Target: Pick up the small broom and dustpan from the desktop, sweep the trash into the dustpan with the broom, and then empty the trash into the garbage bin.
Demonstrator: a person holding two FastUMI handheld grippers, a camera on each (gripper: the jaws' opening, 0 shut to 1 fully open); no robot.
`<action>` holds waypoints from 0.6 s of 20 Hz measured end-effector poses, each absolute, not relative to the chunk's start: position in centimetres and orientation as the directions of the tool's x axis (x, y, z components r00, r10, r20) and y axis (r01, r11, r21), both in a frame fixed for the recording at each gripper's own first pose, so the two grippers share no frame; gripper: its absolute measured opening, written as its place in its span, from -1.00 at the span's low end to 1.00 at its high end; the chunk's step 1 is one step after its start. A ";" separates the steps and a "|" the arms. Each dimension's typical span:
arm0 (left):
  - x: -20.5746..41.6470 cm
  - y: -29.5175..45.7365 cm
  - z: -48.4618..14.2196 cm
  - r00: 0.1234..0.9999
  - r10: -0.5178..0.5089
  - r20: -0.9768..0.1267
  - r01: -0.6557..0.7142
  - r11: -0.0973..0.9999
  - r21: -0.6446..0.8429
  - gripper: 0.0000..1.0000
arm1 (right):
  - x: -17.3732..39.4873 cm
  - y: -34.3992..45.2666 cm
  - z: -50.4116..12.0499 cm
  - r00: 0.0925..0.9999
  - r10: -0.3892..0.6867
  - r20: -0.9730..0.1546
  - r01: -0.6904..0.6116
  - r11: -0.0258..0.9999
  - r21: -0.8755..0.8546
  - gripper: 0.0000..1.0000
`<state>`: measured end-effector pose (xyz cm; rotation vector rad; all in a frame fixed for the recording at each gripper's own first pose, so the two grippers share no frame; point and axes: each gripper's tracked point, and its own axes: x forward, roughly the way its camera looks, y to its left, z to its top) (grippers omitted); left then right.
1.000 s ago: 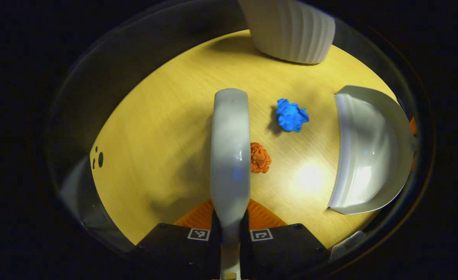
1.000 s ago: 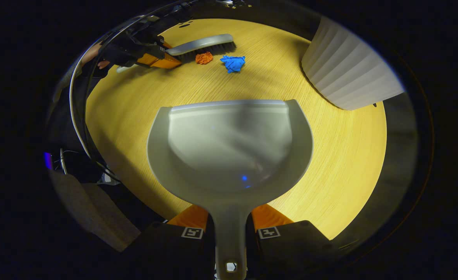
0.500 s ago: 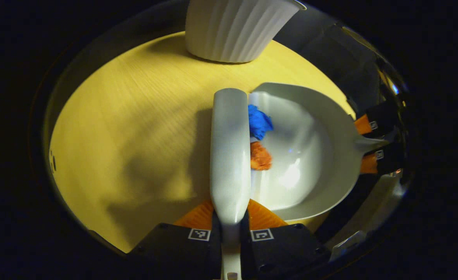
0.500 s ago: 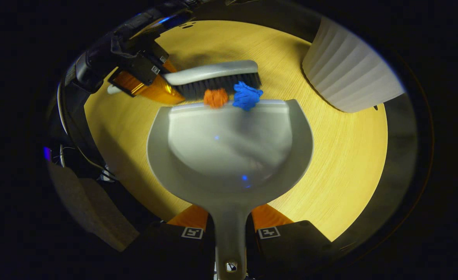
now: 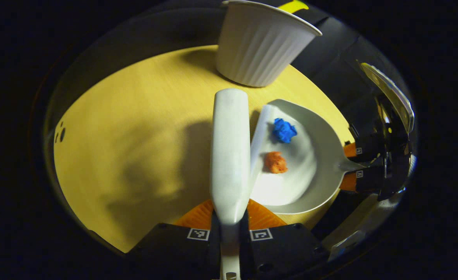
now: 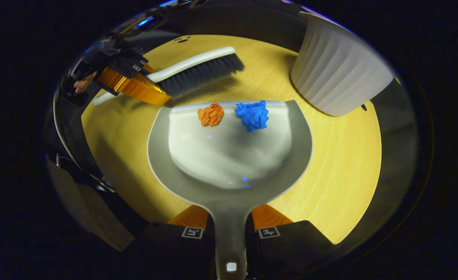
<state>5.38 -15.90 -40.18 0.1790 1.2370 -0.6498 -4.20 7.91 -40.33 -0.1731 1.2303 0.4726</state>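
Note:
The white dustpan (image 6: pixel 229 163) hangs in front of me, its handle clamped between the orange fingers of my right gripper (image 6: pixel 229 218). An orange paper wad (image 6: pixel 210 114) and a blue paper wad (image 6: pixel 253 115) lie inside it, just behind the front lip. My left gripper (image 5: pixel 230 213) is shut on the handle of the white broom (image 5: pixel 229 147), held beside the pan's lip with its bristles off it. From this side the dustpan (image 5: pixel 314 163) holds the blue wad (image 5: pixel 284 130) and the orange wad (image 5: pixel 275 162). The right gripper view has the broom (image 6: pixel 197 70) beyond the pan.
A white ribbed garbage bin (image 6: pixel 337 74) stands on the round wooden table (image 6: pixel 330 175), just right of the dustpan; from the left gripper it is the bin (image 5: pixel 262 42) straight ahead. A hand (image 6: pixel 81 83) holds the left gripper (image 6: pixel 131 83).
The broom swept both wads off the table and over the lip into the dustpan, then drew back from the lip. The wads now rest inside the pan.

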 end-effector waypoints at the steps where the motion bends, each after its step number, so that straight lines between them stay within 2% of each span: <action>1: 5.2 -15.2 -40.0 0.219 -0.334 -0.917 0.507 0.841 -0.186 -0.53 | -3.8 8.0 -40.1 0.267 0.253 -0.930 -0.416 0.901 0.126 -0.28; 5: 3.5 -14.1 -40.7 0.340 -0.214 -0.916 0.383 0.921 -0.072 -0.53 | -4.0 6.2 -36.4 0.267 0.225 -0.937 -0.354 0.927 0.122 -0.29; 7: 3.3 -15.2 -40.9 0.344 -0.177 -0.922 0.348 0.936 -0.050 -0.57 | -4.1 5.0 -33.7 0.260 0.219 -0.941 -0.325 0.937 0.128 -0.22; 9: 3.8 -16.5 -41.8 0.325 -0.159 -0.932 0.320 0.946 -0.050 -0.53 | -3.3 3.6 -30.3 0.276 0.227 -0.934 -0.295 0.945 0.142 -0.28; 11: 4.8 -16.6 -42.3 0.311 -0.151 -0.939 0.305 0.951 -0.052 -0.53 | -2.1 2.3 -26.6 0.310 0.235 -0.921 -0.252 0.955 0.158 -0.28; 12: 5.0 -16.6 -42.4 0.304 -0.150 -0.941 0.301 0.952 -0.055 -0.53 | -1.5 1.7 -24.9 0.328 0.242 -0.913 -0.229 0.958 0.172 -0.22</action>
